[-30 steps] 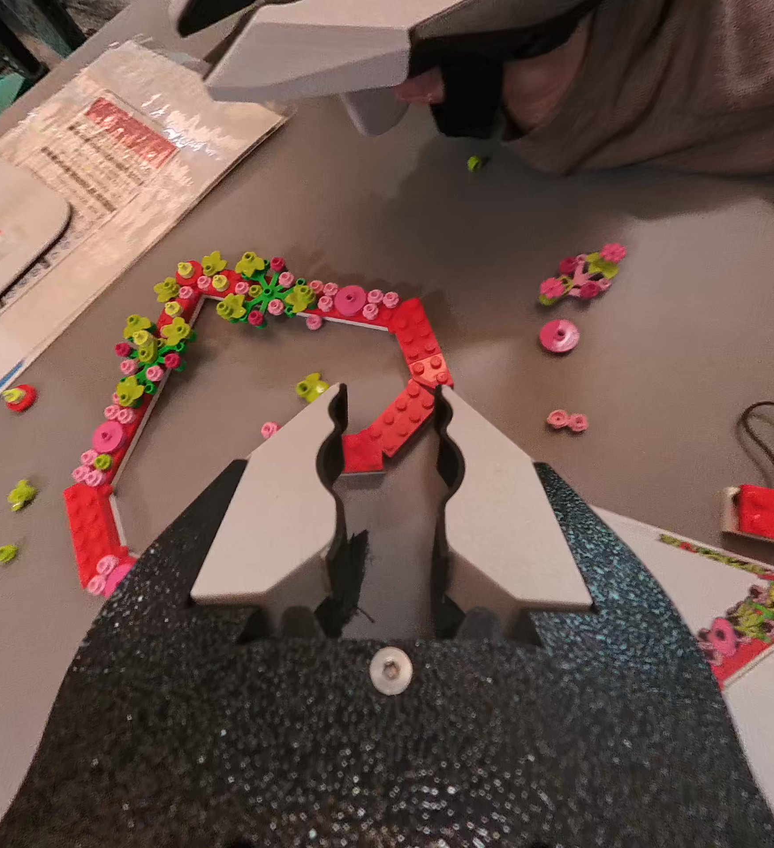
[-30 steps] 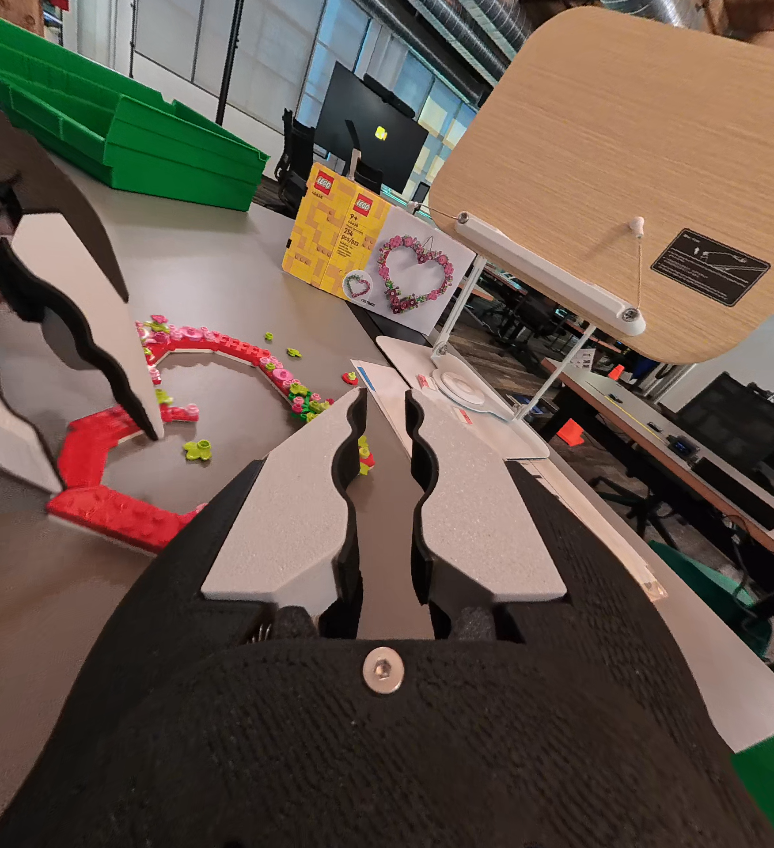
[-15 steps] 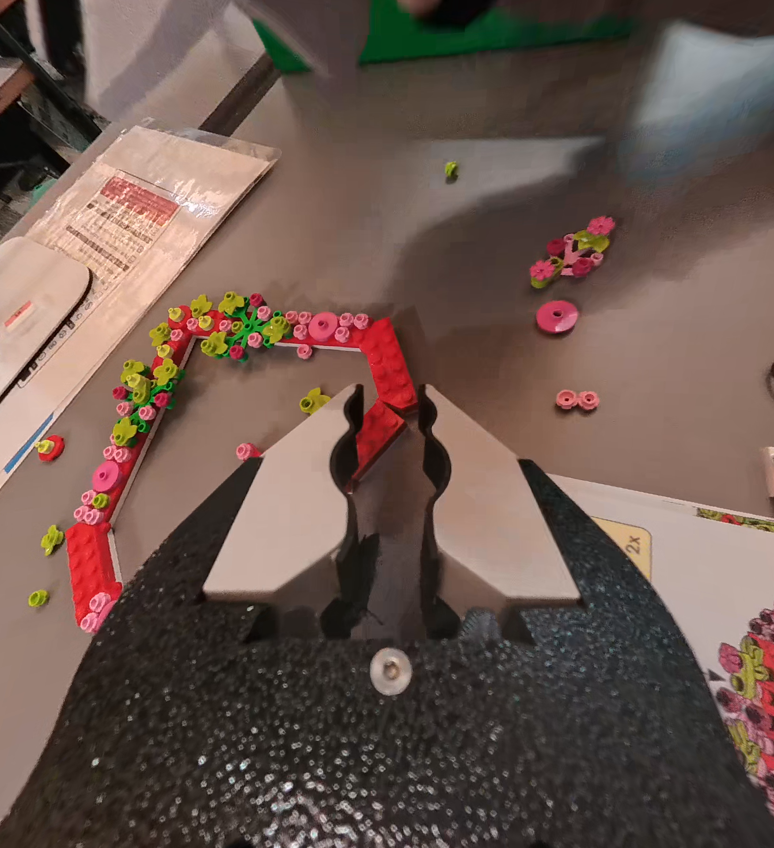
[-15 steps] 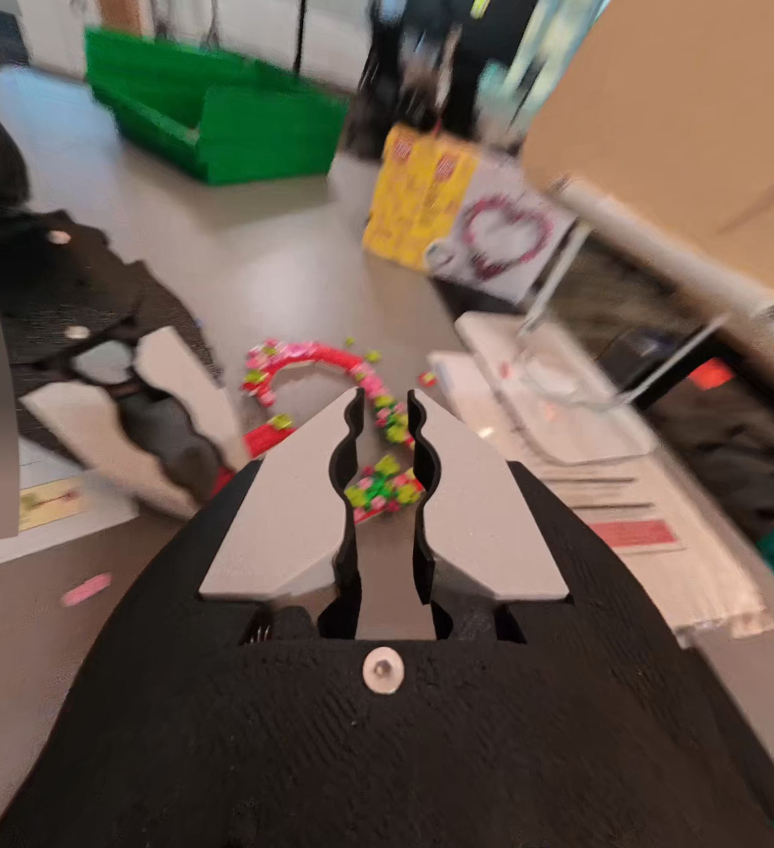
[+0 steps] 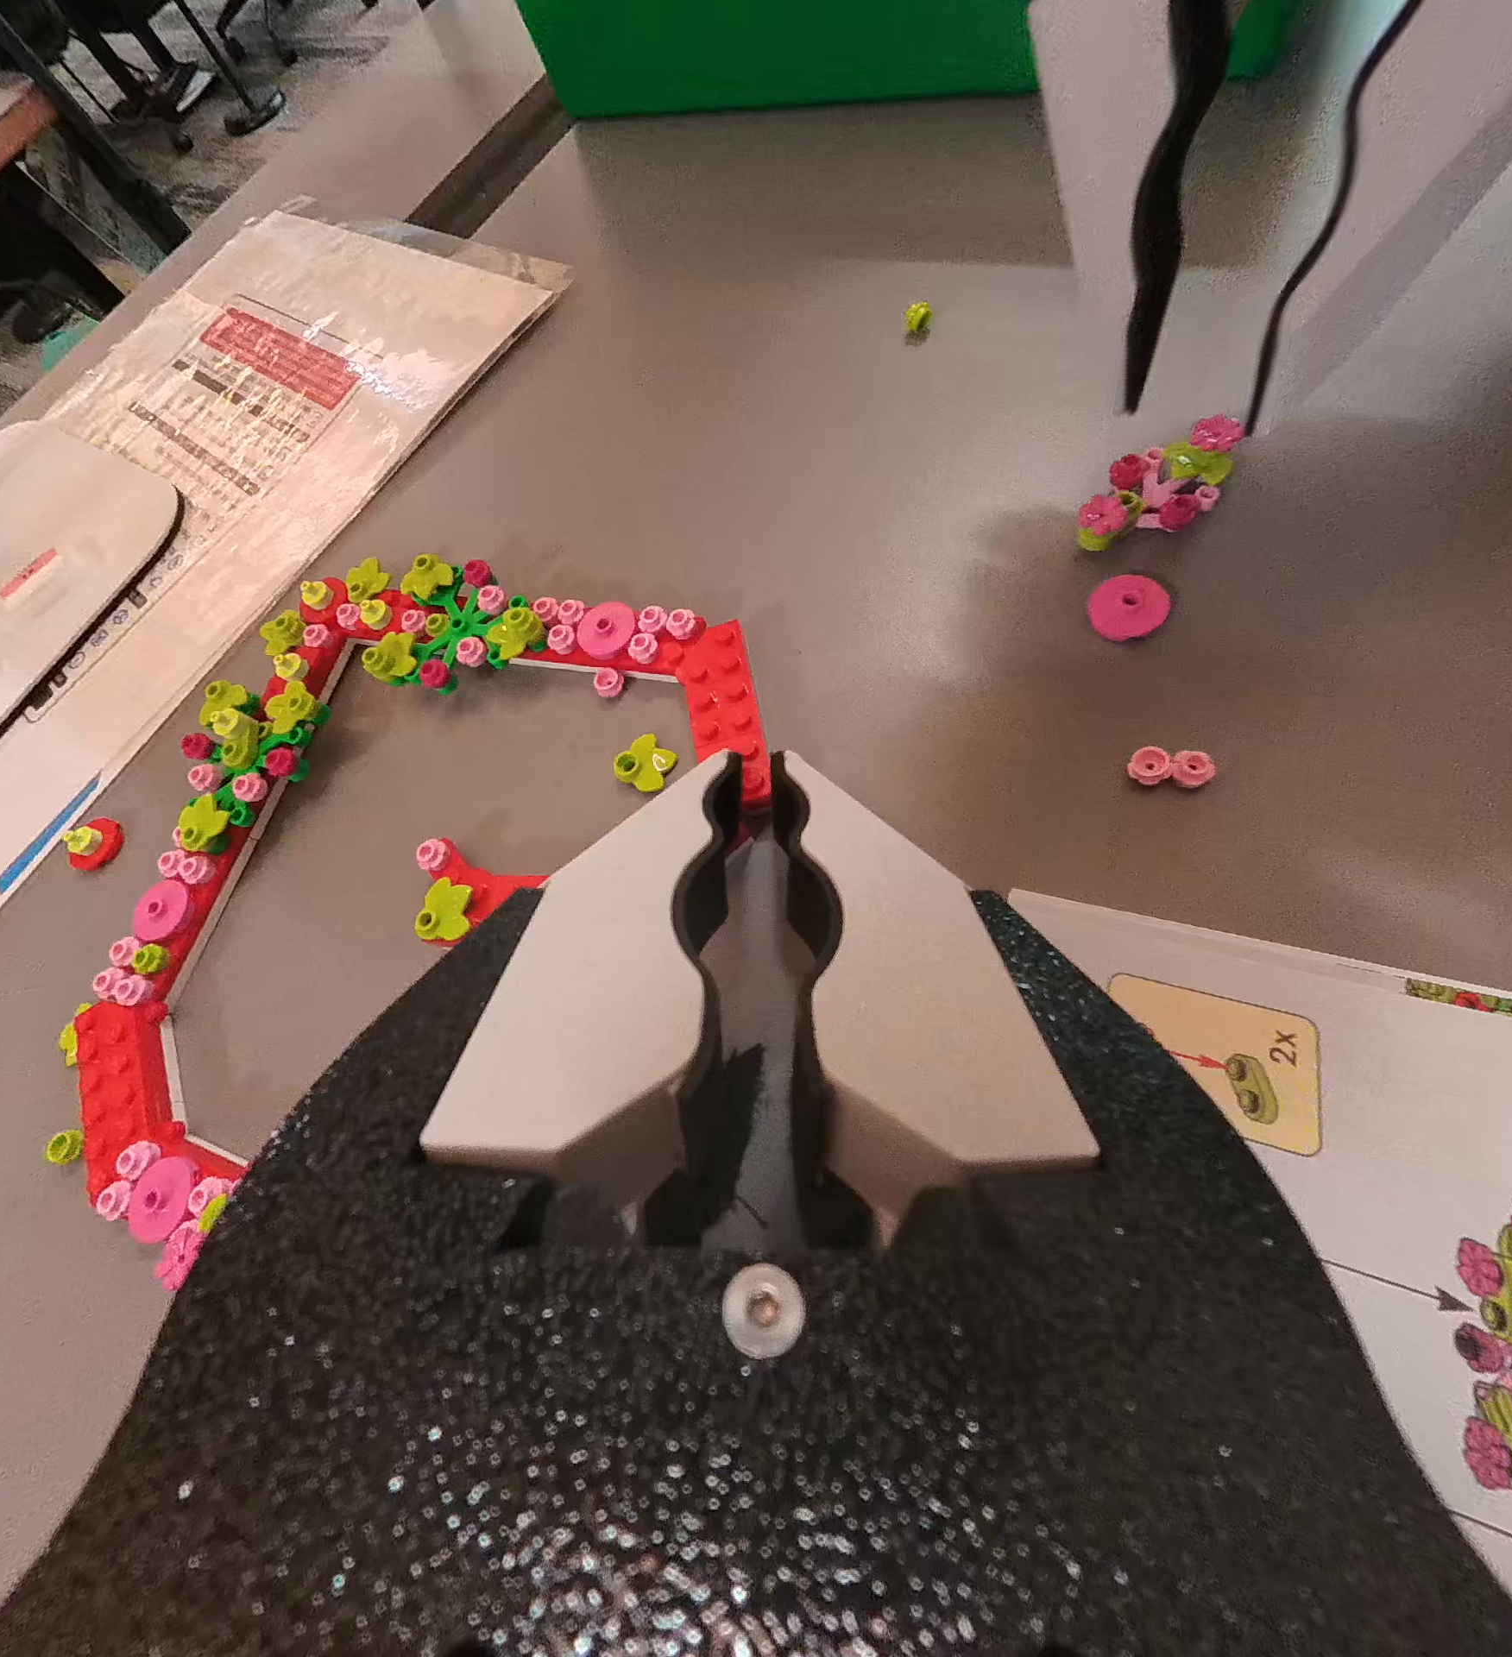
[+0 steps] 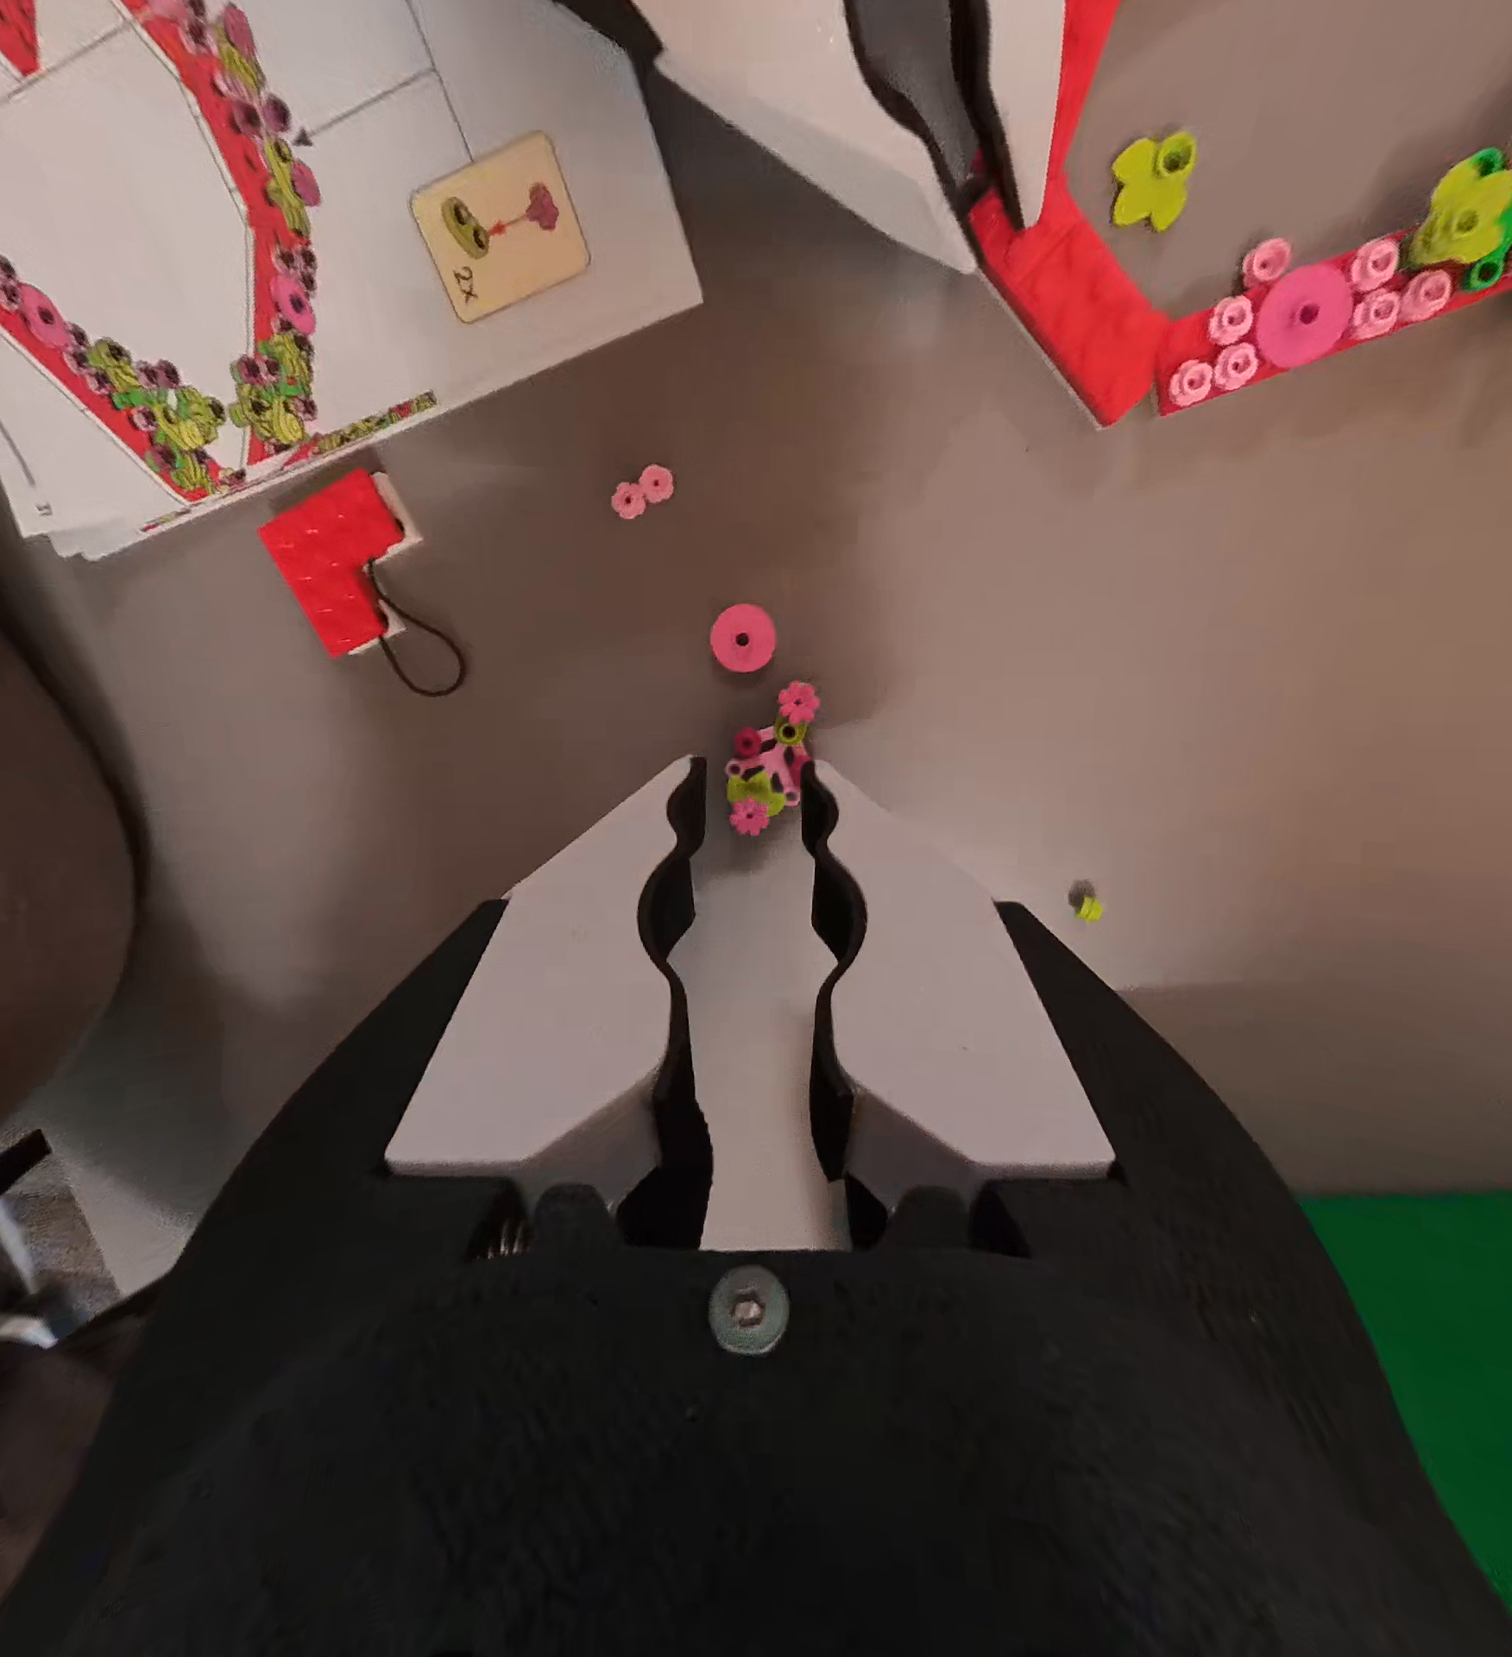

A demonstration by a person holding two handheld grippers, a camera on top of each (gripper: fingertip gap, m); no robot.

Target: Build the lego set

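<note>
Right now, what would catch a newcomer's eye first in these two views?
The red heart frame, studded with pink and lime flowers, lies unfinished on the grey table; the left tool is pinched on its bare red end. Off to that tool's right, the right tool hangs open over a small pink-and-lime flower cluster, with a loose magenta disc just beyond. The open instruction booklet lies at the table's near edge.

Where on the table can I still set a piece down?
Bare grey table lies between the plastic sleeve, green bin and red heart frame. Inside the frame only a lime leaf sits. It is crowded by the flower cluster and instruction booklet.
</note>
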